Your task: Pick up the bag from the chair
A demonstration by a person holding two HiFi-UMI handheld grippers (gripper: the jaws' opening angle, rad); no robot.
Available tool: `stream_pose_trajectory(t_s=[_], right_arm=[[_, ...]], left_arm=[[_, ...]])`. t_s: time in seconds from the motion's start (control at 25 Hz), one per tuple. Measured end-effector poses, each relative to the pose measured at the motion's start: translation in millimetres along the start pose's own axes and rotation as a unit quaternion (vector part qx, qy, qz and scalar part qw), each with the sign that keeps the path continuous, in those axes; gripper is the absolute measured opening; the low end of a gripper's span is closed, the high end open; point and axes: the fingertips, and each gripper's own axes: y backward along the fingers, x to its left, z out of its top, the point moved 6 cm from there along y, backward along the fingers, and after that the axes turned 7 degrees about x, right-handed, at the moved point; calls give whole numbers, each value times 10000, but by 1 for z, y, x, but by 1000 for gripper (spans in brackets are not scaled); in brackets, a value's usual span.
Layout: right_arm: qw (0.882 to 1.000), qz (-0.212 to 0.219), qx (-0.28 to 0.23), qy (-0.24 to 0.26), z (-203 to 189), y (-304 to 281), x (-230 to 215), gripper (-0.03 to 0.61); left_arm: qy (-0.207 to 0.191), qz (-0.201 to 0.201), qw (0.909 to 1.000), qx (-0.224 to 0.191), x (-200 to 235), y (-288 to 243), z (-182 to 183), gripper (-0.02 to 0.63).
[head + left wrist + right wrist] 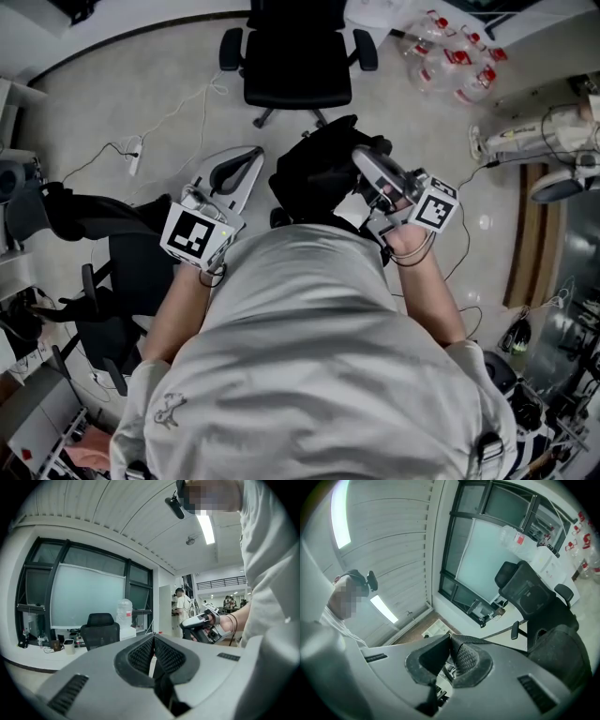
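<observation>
Clamping one bag (314, 178): right hand-held gripper (450, 638) | left hand-held gripper (153, 637) closed, empty | two chairs (298, 56) (131, 272)

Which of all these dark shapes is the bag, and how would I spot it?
Find the black office chair at the top of the head view. Just below it, towards the person, is a soft black lump beside the right gripper: that is the bag. Unlike the chair, it is crumpled fabric without wheels or armrests, and that gripper is shut on its strap.
</observation>
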Motion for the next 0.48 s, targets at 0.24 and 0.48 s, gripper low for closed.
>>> stream_pose_trajectory(t_s=[0.24,0.48], right_arm=[[9999,-30,69,-130,-12,-8,5,34],[9997,87,121,177,-7,-12,12,34]], left_arm=[[51,-25,10000,-75,1,6,-1,12],[74,-63,9998,-153,0,5,2,12]])
